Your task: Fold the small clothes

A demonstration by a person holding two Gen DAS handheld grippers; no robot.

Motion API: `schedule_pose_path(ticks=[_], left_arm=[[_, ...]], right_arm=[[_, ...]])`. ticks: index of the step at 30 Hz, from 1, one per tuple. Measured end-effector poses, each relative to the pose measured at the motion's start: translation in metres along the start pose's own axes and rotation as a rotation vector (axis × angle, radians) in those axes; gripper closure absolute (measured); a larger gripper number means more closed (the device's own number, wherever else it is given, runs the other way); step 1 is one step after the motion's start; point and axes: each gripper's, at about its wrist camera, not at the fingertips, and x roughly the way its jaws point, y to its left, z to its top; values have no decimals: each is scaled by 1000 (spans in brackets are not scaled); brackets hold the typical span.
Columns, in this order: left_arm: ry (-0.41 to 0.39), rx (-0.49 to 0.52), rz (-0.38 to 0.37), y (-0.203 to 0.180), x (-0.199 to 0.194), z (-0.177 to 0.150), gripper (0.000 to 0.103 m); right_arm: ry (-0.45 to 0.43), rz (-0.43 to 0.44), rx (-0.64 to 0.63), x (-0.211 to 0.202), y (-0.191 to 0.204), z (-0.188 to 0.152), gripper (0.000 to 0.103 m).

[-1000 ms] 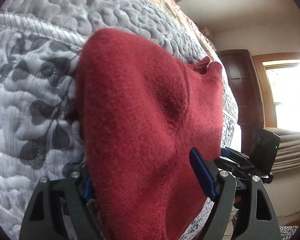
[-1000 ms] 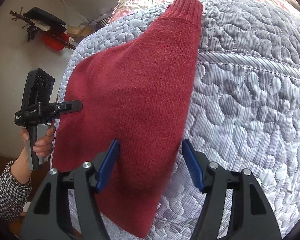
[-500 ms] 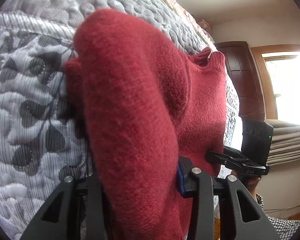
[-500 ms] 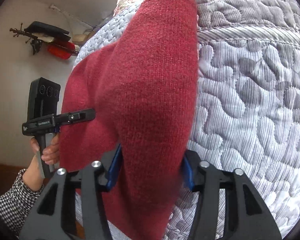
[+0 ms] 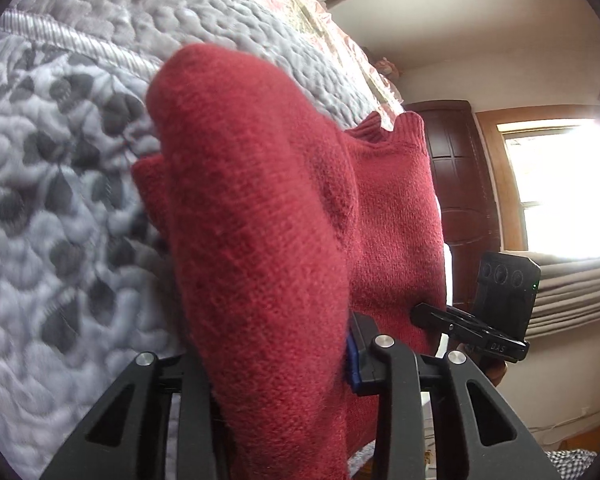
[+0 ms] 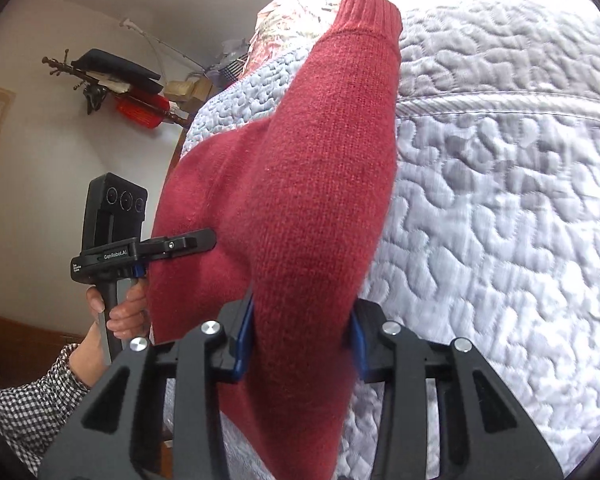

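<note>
"GenRobot.AI" is printed on the left gripper [image 6: 180, 245]. On the right gripper [image 5: 432, 312], "DAS" is read.

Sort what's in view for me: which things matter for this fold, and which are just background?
In play:
- red sweater, bunched in both grips
- left tool, shut on it
- right tool, shut on it
- grey quilt it lies on

Background:
- floral bedding at the far end
- wall rack with clutter
- dark wooden door
- window
</note>
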Motion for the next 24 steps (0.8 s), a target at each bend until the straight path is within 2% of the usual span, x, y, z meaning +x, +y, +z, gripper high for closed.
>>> schedule_pose_path(ticks=[6,12,16,21,24], left_arm=[[-25,44,-26,-52,3,-29,70],[-32,141,-9,-123,16,-53,70],[-30,170,4,-158,36,-69,70],[-32,186,55,-183,67,-94,70],[-29,193,96,-185,85,-111,70]], right_arm=[[-45,-20,-28,-61,2,-33,66],[-88,-46,-37,-132,-10,-69,66],[-110,-64,-37,-168,-29,-91,66],[-99,-68,-24,-180,-58,-105,65],[-80,-62,-17,-179,-84,-116,65]])
